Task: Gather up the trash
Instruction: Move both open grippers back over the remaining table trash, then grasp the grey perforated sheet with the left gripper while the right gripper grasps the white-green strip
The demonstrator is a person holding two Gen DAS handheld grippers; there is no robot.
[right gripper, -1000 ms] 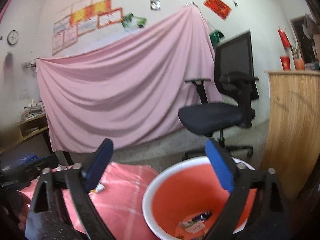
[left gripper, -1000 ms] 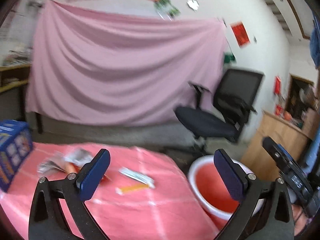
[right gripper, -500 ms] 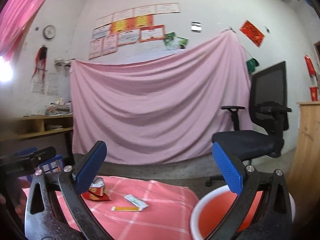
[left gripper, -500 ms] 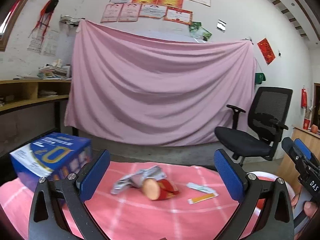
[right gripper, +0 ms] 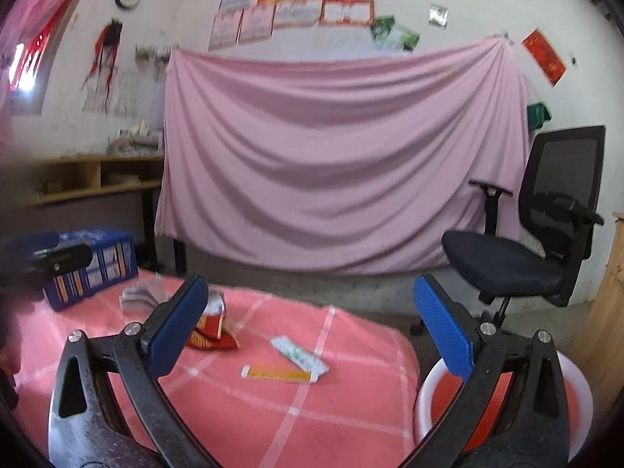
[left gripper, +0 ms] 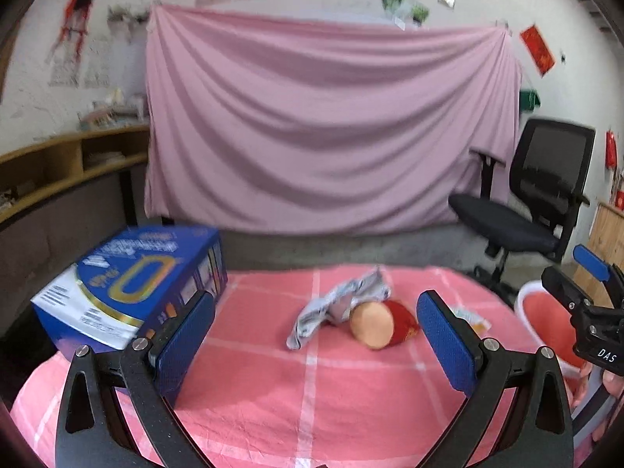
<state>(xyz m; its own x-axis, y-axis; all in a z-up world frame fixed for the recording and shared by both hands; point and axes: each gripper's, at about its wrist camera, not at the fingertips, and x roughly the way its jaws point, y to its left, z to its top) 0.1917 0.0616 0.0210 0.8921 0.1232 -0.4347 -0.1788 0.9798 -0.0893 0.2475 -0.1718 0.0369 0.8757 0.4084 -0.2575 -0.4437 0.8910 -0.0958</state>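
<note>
Crinkled foil wrapper (left gripper: 339, 304), flat orange sachet (right gripper: 279, 373)

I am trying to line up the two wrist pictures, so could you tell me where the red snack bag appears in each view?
Left wrist: the red snack bag lies right of centre on the pink tablecloth, its open round end toward the camera, beside a crumpled silver wrapper.
Right wrist: the bag lies left of centre, partly behind the gripper's left finger.
Shared landmark: the blue box, at the left in both.
</note>
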